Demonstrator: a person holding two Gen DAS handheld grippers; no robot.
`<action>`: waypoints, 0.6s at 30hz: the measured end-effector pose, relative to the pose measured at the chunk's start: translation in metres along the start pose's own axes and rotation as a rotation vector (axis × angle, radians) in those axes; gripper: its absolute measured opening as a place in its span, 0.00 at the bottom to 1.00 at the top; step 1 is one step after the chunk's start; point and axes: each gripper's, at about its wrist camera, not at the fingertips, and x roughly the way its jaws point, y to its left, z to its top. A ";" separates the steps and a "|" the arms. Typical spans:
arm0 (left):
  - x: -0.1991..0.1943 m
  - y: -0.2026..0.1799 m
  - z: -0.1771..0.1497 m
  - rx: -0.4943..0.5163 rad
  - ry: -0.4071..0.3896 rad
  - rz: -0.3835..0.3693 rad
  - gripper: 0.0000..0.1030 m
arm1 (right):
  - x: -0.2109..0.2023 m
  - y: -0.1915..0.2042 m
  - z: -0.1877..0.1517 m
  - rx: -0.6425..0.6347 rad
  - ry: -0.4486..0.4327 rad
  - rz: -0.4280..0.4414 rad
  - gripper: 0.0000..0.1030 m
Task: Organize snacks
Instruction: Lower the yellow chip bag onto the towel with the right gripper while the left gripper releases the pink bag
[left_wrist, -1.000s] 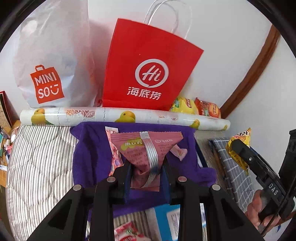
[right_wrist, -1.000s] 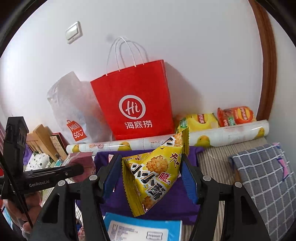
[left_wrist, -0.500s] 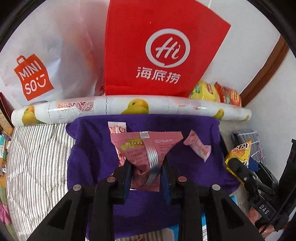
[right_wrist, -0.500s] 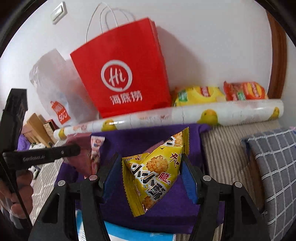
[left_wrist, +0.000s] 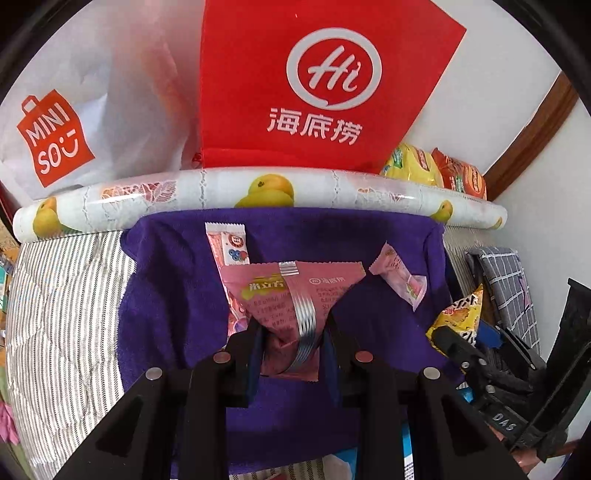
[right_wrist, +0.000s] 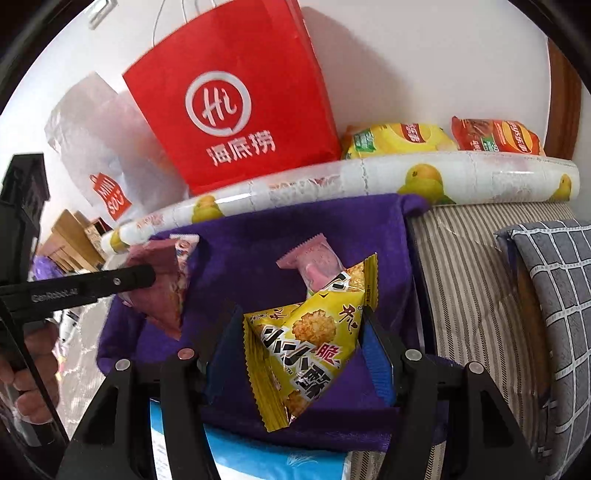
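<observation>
Two grippers, one snack packet each, both lower over the purple cloth (left_wrist: 166, 295) than a second ago.

Left gripper (left_wrist: 293, 339) pinches a pink triangular packet (left_wrist: 291, 291); right gripper (right_wrist: 303, 343) clamps a yellow triangular packet (right_wrist: 314, 339). Two pink packets lie on the cloth, at 11 o'clock (left_wrist: 227, 243) and 2 o'clock (left_wrist: 400, 273) of the held one. The red "Hi" bag (left_wrist: 314, 81) and white MINISO bag (left_wrist: 92, 110) now loom larger at 12 o'clock; two crisp bags (right_wrist: 399, 140) sit behind the duck-print roll (left_wrist: 258, 192).
</observation>
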 end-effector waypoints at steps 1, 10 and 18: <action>0.002 0.000 -0.001 -0.002 0.008 0.002 0.26 | 0.004 0.002 -0.002 -0.012 0.013 -0.024 0.61; 0.018 -0.003 -0.007 -0.005 0.063 0.003 0.26 | 0.008 0.004 -0.006 -0.034 0.030 -0.071 0.61; 0.023 -0.005 -0.007 0.009 0.081 0.009 0.26 | 0.012 0.006 -0.008 -0.044 0.050 -0.089 0.62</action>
